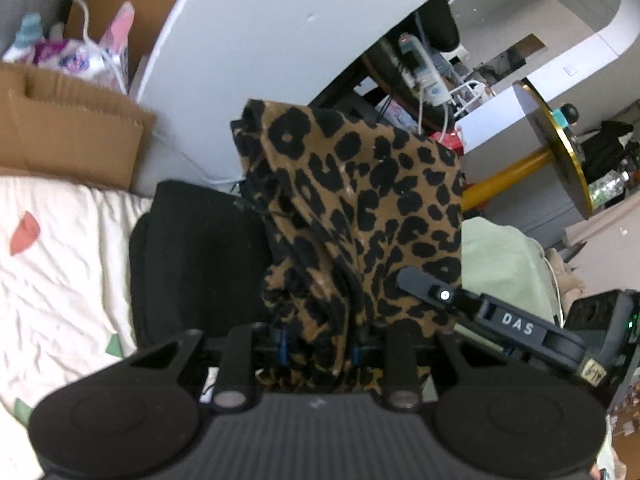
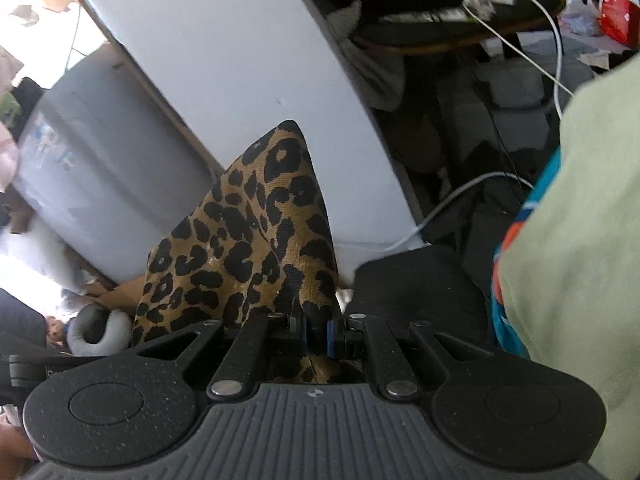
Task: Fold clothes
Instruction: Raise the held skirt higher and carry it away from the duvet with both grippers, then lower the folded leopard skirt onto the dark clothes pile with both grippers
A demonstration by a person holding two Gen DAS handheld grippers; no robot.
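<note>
1. Left wrist view: my left gripper (image 1: 318,350) has its jaws closed most of the way on a bunched fold of the leopard-print garment (image 1: 360,216), and the blue pads (image 1: 282,346) press into the cloth from either side. The garment rises in front of the camera, lifted clear of the black clothing (image 1: 200,256) that lies on the white patterned bedsheet (image 1: 60,264). A pale green cloth (image 1: 500,256) sits to the right of it. My right gripper (image 1: 420,280), marked DAS, reaches in from the right and touches the same garment. A cardboard box (image 1: 72,128) and a white curved panel (image 1: 248,32) stand behind.

2. Right wrist view: my right gripper (image 2: 316,338) is nearly closed, pinching an edge of the leopard-print garment (image 2: 248,240) between its blue pads (image 2: 330,338). The cloth stands up in a peak against the white curved panel (image 2: 224,52). Black clothing (image 2: 420,284) lies just right of the fingers, and a pale green cloth (image 2: 580,240) fills the right side. A white cable (image 2: 448,204) trails across behind.
</note>
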